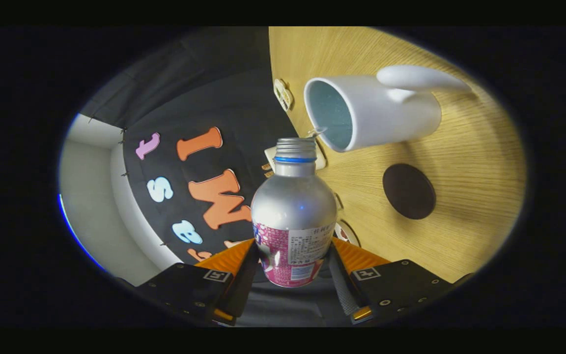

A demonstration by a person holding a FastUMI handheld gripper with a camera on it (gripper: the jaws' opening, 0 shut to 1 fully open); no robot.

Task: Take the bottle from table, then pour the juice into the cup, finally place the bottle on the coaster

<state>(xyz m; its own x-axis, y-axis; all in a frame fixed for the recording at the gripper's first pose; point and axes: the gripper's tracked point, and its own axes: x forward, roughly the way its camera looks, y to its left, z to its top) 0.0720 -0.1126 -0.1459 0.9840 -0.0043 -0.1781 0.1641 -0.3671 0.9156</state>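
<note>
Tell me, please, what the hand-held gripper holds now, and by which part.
The hand-held gripper holds the bottle by its lower, labelled body, one finger pressing on each side. The neck and open mouth stay free, pointing toward the white cup.

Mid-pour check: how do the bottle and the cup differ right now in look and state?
The bottle is silver metal with a pink label and a narrow threaded neck; the cup is plain white with a wide mouth and a handle. The bottle is clamped between the gripper fingers, while the cup stands free on the wooden table. Both are open-topped, the bottle's mouth close by the cup's rim.
</note>
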